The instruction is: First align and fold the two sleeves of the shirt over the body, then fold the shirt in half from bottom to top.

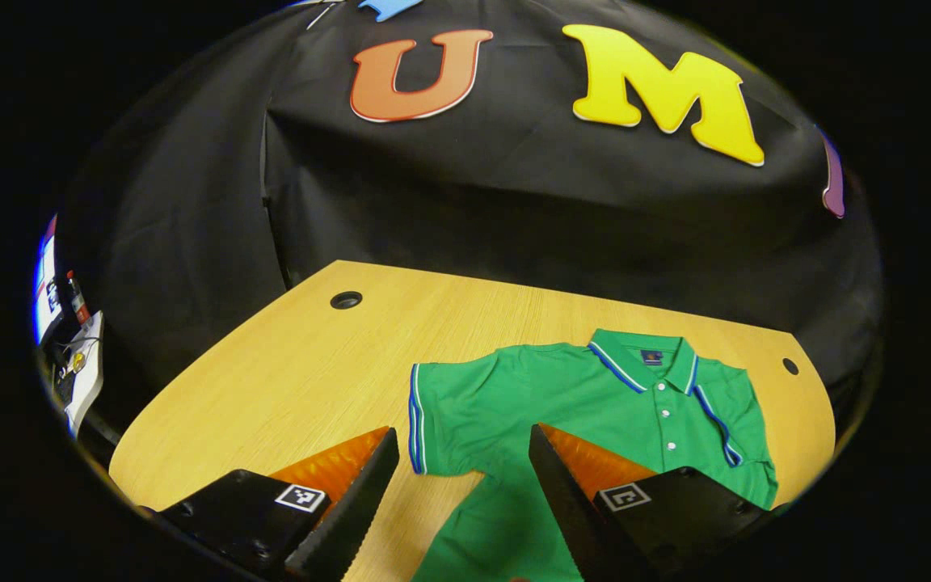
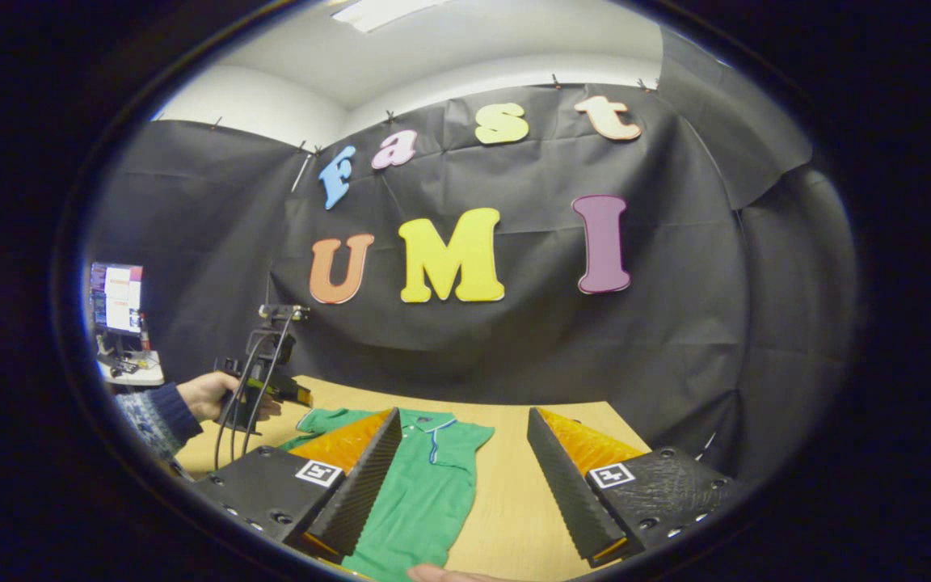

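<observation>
A green polo shirt [image 1: 562,404] lies face up on the wooden table [image 1: 288,380], collar [image 1: 643,360] toward the far side. One sleeve [image 1: 441,420] is spread flat, its blue and white hem just beyond my left gripper [image 1: 462,436], which hovers open above the shirt's near part. The other sleeve [image 1: 744,440] appears folded inward, its hem stripe beside the buttons. In the right gripper view, my right gripper [image 2: 462,416] stands open above the shirt [image 2: 425,493] and the table's bare edge [image 2: 514,501]. A hand [image 2: 207,394] holds the left gripper [image 2: 259,388] beyond the shirt.
Two cable holes [image 1: 346,300] [image 1: 790,365] sit in the tabletop near its far corners. A side desk with a monitor [image 2: 116,297] and small items stands off to the left. A patterned sleeve [image 2: 150,412] reaches in. Black cloth walls close the back.
</observation>
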A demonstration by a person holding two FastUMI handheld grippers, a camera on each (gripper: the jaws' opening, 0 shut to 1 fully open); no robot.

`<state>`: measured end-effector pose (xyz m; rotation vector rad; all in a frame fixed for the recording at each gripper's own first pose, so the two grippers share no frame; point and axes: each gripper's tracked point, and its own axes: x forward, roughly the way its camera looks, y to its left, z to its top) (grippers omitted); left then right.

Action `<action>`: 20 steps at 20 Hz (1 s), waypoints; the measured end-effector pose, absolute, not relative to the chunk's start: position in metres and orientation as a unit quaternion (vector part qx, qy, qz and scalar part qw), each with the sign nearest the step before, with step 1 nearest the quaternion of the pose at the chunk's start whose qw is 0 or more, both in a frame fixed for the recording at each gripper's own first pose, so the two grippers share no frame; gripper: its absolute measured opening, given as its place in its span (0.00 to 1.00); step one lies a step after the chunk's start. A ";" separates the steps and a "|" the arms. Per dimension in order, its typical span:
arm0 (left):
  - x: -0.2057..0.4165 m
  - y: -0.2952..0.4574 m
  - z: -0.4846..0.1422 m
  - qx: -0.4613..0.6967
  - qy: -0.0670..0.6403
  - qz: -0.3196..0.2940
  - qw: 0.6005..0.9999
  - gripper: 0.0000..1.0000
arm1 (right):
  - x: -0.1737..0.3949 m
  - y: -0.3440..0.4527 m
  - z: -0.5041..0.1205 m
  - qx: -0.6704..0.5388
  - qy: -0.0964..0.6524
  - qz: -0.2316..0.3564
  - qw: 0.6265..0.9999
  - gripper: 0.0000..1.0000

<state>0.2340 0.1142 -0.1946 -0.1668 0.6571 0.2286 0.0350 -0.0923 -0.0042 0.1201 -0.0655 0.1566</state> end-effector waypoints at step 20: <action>0.282 0.138 -0.262 -0.093 0.380 0.124 0.912 0.09 | 0.047 -0.149 -0.010 0.134 -0.031 0.057 0.989 0.91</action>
